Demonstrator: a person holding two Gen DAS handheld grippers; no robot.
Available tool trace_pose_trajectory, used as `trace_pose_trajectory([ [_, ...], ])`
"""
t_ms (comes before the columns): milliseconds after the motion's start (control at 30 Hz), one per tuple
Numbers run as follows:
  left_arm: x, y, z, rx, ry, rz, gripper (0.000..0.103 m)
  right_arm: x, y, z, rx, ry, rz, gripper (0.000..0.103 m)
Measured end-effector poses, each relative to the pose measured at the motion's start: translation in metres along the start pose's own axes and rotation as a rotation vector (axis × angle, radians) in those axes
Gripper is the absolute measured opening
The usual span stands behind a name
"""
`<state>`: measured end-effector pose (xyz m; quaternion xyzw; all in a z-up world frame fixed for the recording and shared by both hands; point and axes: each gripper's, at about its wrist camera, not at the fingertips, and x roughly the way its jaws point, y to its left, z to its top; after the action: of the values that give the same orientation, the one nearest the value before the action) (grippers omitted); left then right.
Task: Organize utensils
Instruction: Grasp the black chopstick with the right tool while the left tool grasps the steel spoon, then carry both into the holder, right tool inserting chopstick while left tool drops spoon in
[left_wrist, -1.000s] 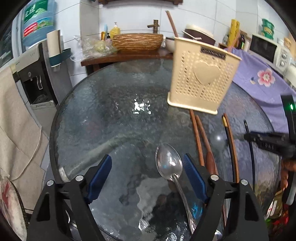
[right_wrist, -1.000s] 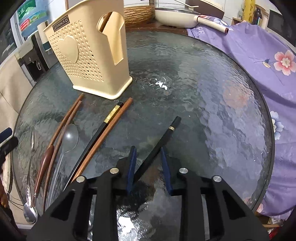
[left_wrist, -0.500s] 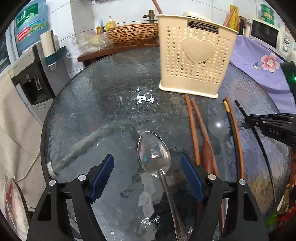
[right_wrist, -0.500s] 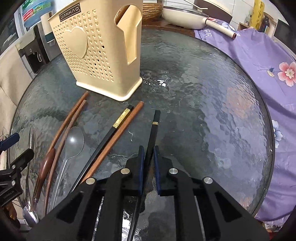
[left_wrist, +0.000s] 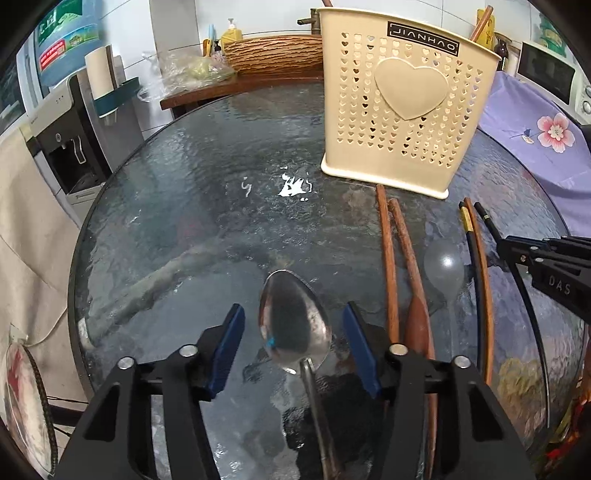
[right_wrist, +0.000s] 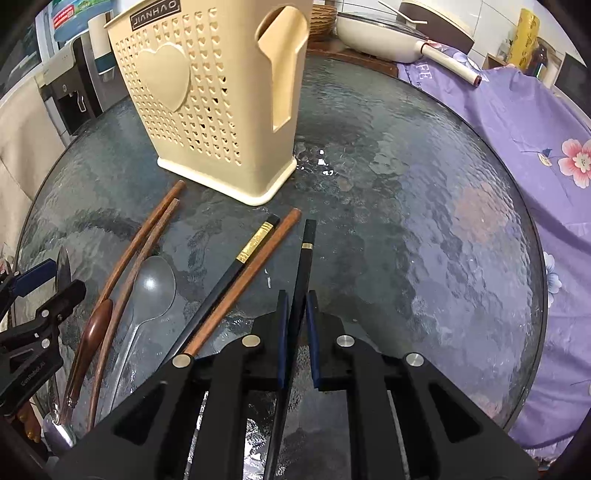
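A cream utensil holder (left_wrist: 402, 107) (right_wrist: 218, 110) stands on the round glass table (left_wrist: 207, 206). My left gripper (left_wrist: 293, 325) is open, its pads either side of a metal spoon (left_wrist: 293, 325) lying on the glass. My right gripper (right_wrist: 296, 314) is shut on a black chopstick (right_wrist: 306, 254) with a gold band, pointing toward the holder. On the table lie a second black chopstick (right_wrist: 236, 266), a brown chopstick (right_wrist: 255, 269), two wooden utensils (left_wrist: 395, 258) and a translucent spoon (right_wrist: 151, 291) (left_wrist: 443, 262).
A purple floral cloth (right_wrist: 524, 122) covers the surface right of the table. A white pan (right_wrist: 384, 37) sits behind. A wicker basket (left_wrist: 273, 53) on a wooden counter and a water dispenser (left_wrist: 70, 122) stand at the back left.
My right gripper closed on the black chopstick and turned it to point straight ahead. My left gripper moved closer to the holder, centring the metal spoon between its open pads.
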<state>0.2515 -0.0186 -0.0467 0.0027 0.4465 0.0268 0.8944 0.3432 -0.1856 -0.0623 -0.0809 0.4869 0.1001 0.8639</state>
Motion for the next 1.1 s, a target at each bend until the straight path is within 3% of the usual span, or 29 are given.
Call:
trace_pose_trajectory([
  [100, 0.0, -0.003, 0.002, 0.004, 0.002, -0.003, 0.037, 0.001, 0.003, 0.002, -0.008, 0.005, -0.004, 0.01],
  [400, -0.001, -0.005, 0.005, -0.001, -0.002, -0.018, 0.037, 0.001, 0.0, 0.004, 0.014, -0.005, 0.023, 0.009],
  [533, -0.009, -0.001, 0.012, -0.015, -0.038, -0.043, 0.037, -0.004, -0.007, 0.008, 0.026, -0.038, 0.05, 0.008],
  [1100, -0.072, 0.003, 0.04, -0.012, -0.243, -0.158, 0.036, -0.087, -0.03, 0.018, 0.058, -0.31, 0.257, 0.008],
])
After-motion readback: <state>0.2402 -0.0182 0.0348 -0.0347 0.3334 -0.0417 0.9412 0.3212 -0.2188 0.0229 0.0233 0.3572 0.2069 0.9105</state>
